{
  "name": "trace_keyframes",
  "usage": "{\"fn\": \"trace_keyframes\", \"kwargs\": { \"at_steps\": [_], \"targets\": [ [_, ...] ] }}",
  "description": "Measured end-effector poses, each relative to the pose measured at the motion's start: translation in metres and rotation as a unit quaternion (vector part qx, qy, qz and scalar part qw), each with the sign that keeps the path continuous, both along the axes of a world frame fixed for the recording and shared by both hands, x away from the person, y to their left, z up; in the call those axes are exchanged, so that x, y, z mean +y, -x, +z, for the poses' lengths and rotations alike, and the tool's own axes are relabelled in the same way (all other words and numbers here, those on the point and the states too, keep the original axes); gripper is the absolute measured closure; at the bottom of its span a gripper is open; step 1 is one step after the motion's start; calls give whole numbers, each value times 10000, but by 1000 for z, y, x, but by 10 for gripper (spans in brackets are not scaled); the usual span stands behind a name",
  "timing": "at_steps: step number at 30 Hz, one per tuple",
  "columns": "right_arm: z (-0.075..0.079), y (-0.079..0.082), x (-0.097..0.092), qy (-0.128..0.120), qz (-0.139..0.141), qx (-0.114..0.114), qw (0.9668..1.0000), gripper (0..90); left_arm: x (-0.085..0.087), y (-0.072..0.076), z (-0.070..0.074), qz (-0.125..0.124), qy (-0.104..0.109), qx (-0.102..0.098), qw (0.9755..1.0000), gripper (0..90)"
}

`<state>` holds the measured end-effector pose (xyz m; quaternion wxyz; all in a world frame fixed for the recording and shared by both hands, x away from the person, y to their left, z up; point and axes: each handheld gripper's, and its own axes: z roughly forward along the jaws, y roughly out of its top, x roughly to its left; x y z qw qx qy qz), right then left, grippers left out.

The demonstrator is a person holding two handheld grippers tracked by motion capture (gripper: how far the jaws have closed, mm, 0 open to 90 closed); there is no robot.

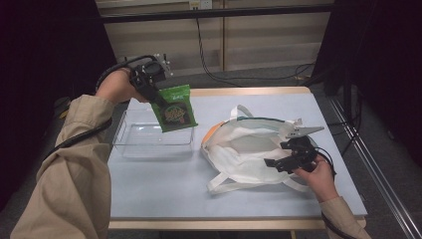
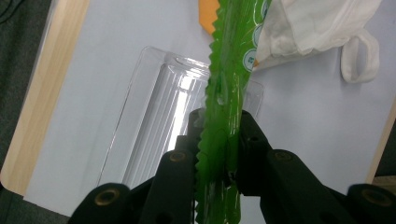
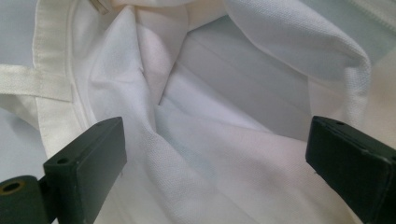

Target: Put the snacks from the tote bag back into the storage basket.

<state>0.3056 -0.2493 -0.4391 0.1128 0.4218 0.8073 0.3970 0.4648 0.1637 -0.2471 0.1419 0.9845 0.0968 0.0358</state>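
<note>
In the high view, a green packet (image 1: 175,107) was held above a clear tray (image 1: 152,135) by the left gripper (image 1: 158,101). In the left gripper view, its jaws were clamped on the packet's edge. In the right gripper view, the right gripper (image 3: 215,154) was spread wide over a white bag (image 3: 224,93).

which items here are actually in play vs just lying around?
In play:
- green crinkle-edged snack packet, clamped in the left gripper
- clear plastic rectangular tray, under the packet
- white cloth tote bag, with the open right gripper at its mouth

Lying about:
- black cables on the floor beyond the table
</note>
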Motion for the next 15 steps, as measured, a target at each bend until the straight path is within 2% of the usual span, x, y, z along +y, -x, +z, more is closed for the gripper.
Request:
{"fn": "trace_keyframes", "kwargs": {
  "at_steps": [2,4,6,7,10,11,14,15],
  "targets": [
    [0,0,0,3,2,-2,10000,47,0,0,-3,44,33,11,10000,791],
    [0,0,0,-6,-1,11,10000,46,0,-1,-3,-45,6,-1,10000,790],
    [0,0,0,-2,2,-2,10000,47,0,-1,-6,30,82,44,10000,790],
    [0,0,1,-1,-3,-4,10000,47,0,-3,-7,-44,35,29,10000,790],
    [-1,0,1,2,25,15,10000,47,0,-4,-11,30,28,69,10000,790],
    [-1,0,1,3,21,20,10000,47,1,-6,-12,-43,-43,36,10000,790],
    [0,0,1,1,17,11,10000,47,2,-5,-16,-46,-80,35,10000,789],
    [0,1,1,3,1,25,10000,47,3,-5,-18,-12,-29,1,10000,788]
  ]
}}
